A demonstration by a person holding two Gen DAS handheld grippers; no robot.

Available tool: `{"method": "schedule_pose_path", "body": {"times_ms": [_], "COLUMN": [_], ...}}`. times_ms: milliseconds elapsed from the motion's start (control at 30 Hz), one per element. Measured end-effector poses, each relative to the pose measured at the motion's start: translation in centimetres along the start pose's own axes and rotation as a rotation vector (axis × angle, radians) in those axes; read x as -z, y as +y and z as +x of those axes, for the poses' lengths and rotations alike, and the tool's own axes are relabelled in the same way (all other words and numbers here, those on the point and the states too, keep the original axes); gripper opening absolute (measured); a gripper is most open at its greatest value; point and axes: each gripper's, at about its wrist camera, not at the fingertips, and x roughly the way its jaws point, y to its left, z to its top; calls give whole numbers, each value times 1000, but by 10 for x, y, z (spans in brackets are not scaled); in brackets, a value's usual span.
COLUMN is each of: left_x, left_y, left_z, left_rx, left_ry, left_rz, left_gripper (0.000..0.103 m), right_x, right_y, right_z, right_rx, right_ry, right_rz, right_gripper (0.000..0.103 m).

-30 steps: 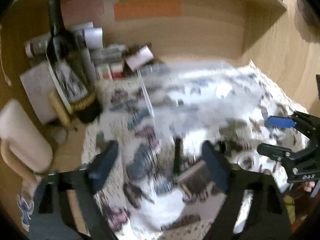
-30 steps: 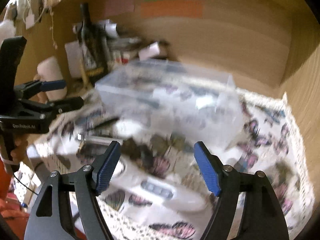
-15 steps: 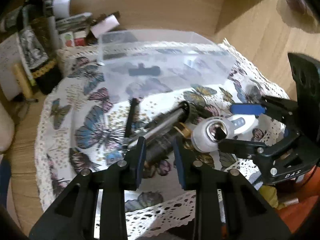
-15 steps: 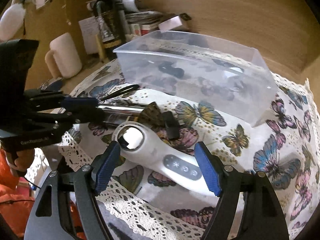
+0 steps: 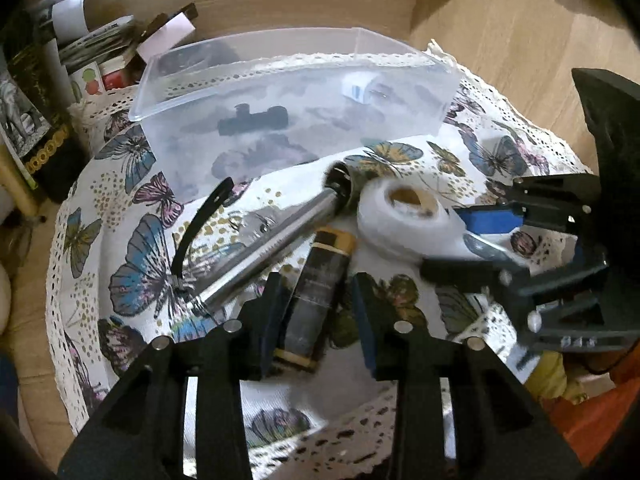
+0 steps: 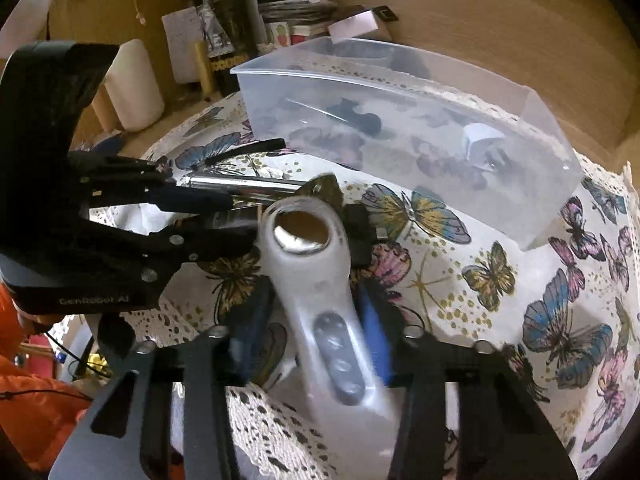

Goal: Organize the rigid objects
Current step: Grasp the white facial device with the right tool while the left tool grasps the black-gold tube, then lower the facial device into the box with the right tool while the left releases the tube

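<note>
The left tool (image 5: 316, 320) has its two sides apart around a dark little bottle (image 5: 316, 296) that points straight away from it, not squeezed yet. The right tool (image 6: 316, 332) is apart around the smooth white handle (image 6: 316, 280). Both lie on the butterfly cloth (image 6: 500, 280). The clear plastic box (image 5: 280, 92) sits just behind them.

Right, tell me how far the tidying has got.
Done: a black part and a white piece lie in the bin. In hand: left gripper straddles the dark tube; right gripper straddles the white device. To go: steel rod, black clip.
</note>
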Motion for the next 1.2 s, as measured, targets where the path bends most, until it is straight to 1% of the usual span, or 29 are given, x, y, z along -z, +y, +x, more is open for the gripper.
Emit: {"method": "schedule_pose_path", "body": {"times_ms": [33,100,200,300,367,433,567,667,800,867,967,1200], "left_x": [2,4,5,-1,-3,-3,-3,-4,-11,-16,-25,-48], "left_y": [-2,-5,-8,-9,-11,-13,-8,-1,3,4,6,14], "left_z": [-1,-2,-1,5,8,8,2,-8,-31,-42,-58,-81], "left_rx": [-3,-13,-31,-30,-31,-37,-32,-27,-36,-42,-49,-60], "left_ry": [-2,-7,-10,-5,-14,-21,-32,-60,-136,-176,-233,-328], "left_rz": [7,16,31,26,40,55,20,-14,-38,-44,-58,-82], "left_gripper": [27,25,25,25,25,23,23,23,23,23,23,23], "right_x": [1,2,-1,-9,-11,-12,-9,-9,-13,-15,-19,-35], "right_y": [-1,-2,-3,0,4,8,8,3,-7,-11,-15,-25], "right_z": [-2,-3,-1,7,13,15,9,-5,-30,-42,-55,-85], "right_rx": [11,15,7,-3,4,28,38,47,70,102,114,153], "right_ry": [-2,2,9,11,16,8,-18,-70,-154,-196,-248,-363], "right_rz": [2,5,10,9,-4,-14,-1,29,72,107,136,169], "right_gripper": [32,32,33,35,35,34,34,34,34,34,34,33]}}
